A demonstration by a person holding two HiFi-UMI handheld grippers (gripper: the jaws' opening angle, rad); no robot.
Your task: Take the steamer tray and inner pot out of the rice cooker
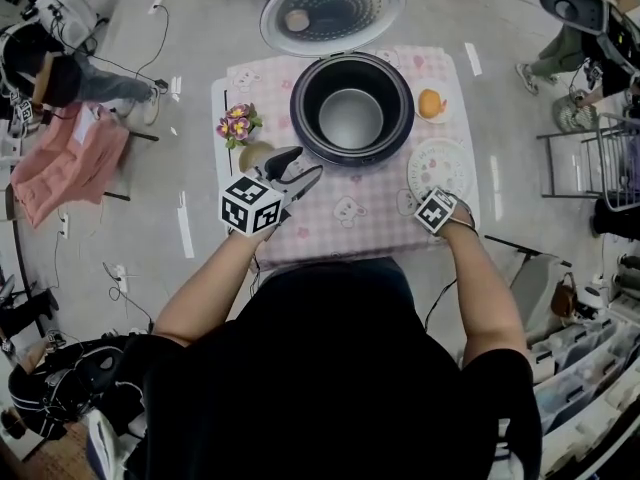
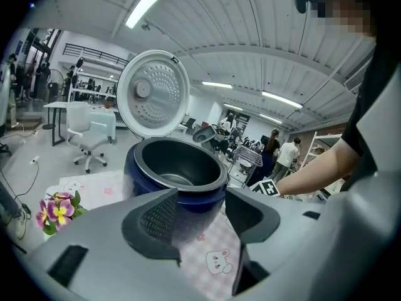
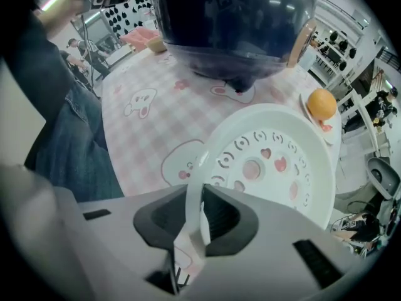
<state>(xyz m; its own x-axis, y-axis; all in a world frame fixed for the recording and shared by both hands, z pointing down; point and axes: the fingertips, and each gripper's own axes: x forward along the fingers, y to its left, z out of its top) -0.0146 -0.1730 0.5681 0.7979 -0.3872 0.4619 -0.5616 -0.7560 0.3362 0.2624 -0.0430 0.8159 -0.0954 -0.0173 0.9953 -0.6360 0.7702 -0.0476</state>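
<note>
Your left gripper (image 1: 300, 165) (image 2: 200, 215): released, jaws wide apart with nothing between them, held at the near left of the rice cooker (image 1: 300, 108) (image 2: 130, 174) and aimed at it
Your right gripper (image 1: 437, 208) (image 3: 202, 215): pointing straight down at the table's near right, jaws a little apart and loose about the tray's rim
Steamer tray (image 1: 440, 168) (image 3: 269, 162): out of the cooker, lying flat on the checked cloth (image 1: 340, 218) to the cooker's right, just near of the orange (image 1: 431, 103) (image 3: 321, 103)
Inner pot (image 1: 351, 118) (image 2: 178, 165): seated in the cooker, lid (image 1: 333, 8) (image 2: 152, 93) up at the far side
</note>
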